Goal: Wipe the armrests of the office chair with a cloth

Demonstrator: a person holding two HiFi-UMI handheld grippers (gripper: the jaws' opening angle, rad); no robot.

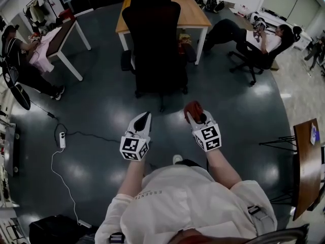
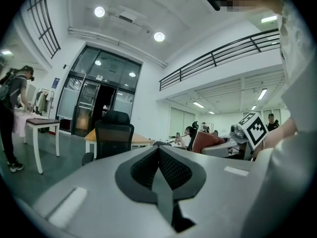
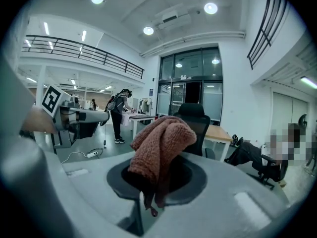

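Left gripper: the white plastic left gripper (image 2: pixel 159 155) is seen in its own view with its jaws pressed together and nothing between them; dark, mesh-textured pads (image 2: pixel 173 170) are shown there, which the head view (image 1: pixel 143 117) does not resolve.
Right gripper: the matching white right gripper (image 3: pixel 154 182) is clamped on the cloth.
Cloth: a rust-red, coarse-looped cloth (image 3: pixel 161 143) is bunched into a rounded lump above the jaws; in the head view it is reduced to a small red wad (image 1: pixel 193 107).
Chair: the black high-backed office chair (image 1: pixel 152 39) is seen from behind, well apart from both grippers, in front of a light wooden table (image 1: pixel 193 14).
Head view only: a white power strip (image 1: pixel 62 140) on the glossy dark floor (image 1: pixel 96 116).
Gripper views only: a dark mezzanine railing (image 2: pixel 218 53).
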